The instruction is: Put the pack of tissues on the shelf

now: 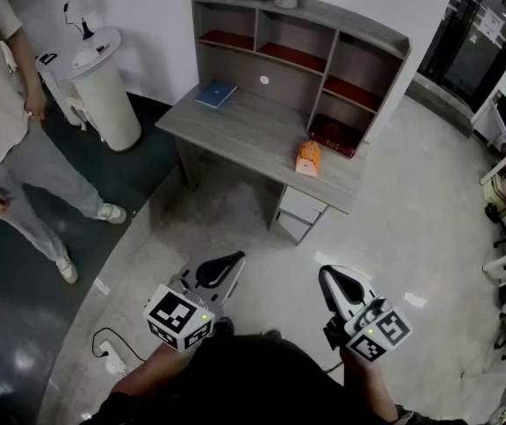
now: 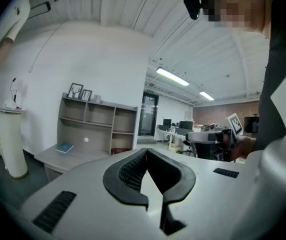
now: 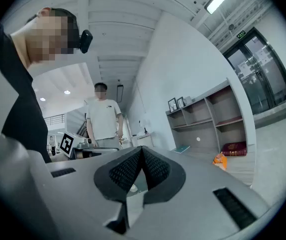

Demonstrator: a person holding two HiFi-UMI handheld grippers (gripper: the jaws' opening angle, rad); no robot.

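Observation:
An orange pack of tissues (image 1: pixel 308 158) stands on the grey desk (image 1: pixel 262 135) near its front right edge; it also shows small in the right gripper view, the tissue pack (image 3: pixel 218 160). Behind it rises the grey shelf unit (image 1: pixel 324 42) with red-lined compartments. Both grippers hang low and near me, well short of the desk. My left gripper (image 1: pixel 233 259) is shut and empty, its tips meeting in the left gripper view, left gripper (image 2: pixel 146 150). My right gripper (image 1: pixel 325 274) is shut and empty too, right gripper (image 3: pixel 142 149).
A blue book (image 1: pixel 216 93) lies on the desk's left part, a dark red book (image 1: pixel 334 135) in the lower right compartment. A white cylindrical stand (image 1: pixel 107 91) and a person (image 1: pixel 5 122) are at the left. A power strip (image 1: pixel 111 354) lies on the floor.

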